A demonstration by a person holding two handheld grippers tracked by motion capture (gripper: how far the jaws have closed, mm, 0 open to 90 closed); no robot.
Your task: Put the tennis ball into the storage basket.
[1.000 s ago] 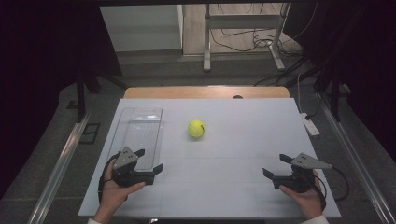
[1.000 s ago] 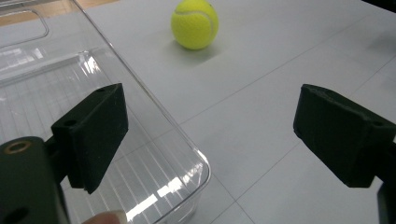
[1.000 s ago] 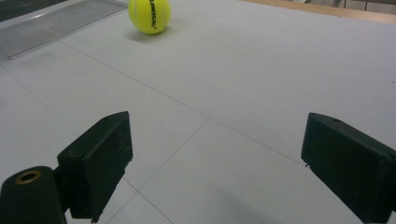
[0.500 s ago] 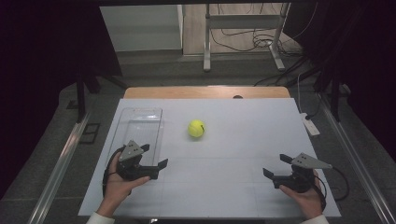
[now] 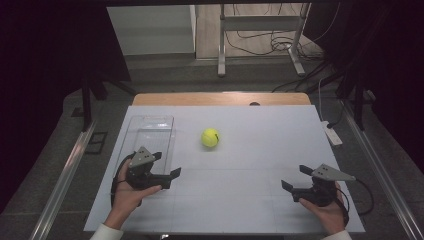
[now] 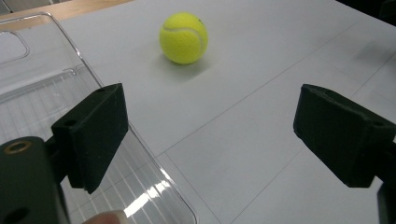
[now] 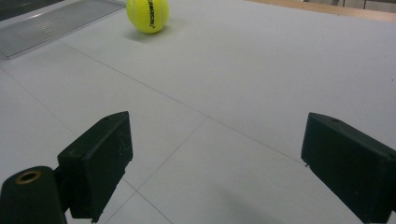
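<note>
Yellow tennis ball (image 5: 210, 138), white table (image 5: 250, 200), clear tray (image 5: 150, 131), black tongs (image 5: 166, 164)

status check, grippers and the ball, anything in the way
Left gripper open, empty, at the clear tray's near end. Right gripper open, empty. Tennis ball free on the table; path to it clear.

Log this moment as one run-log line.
left gripper: open, beside clear tray | right gripper: open, empty | tennis ball: on table, untouched
</note>
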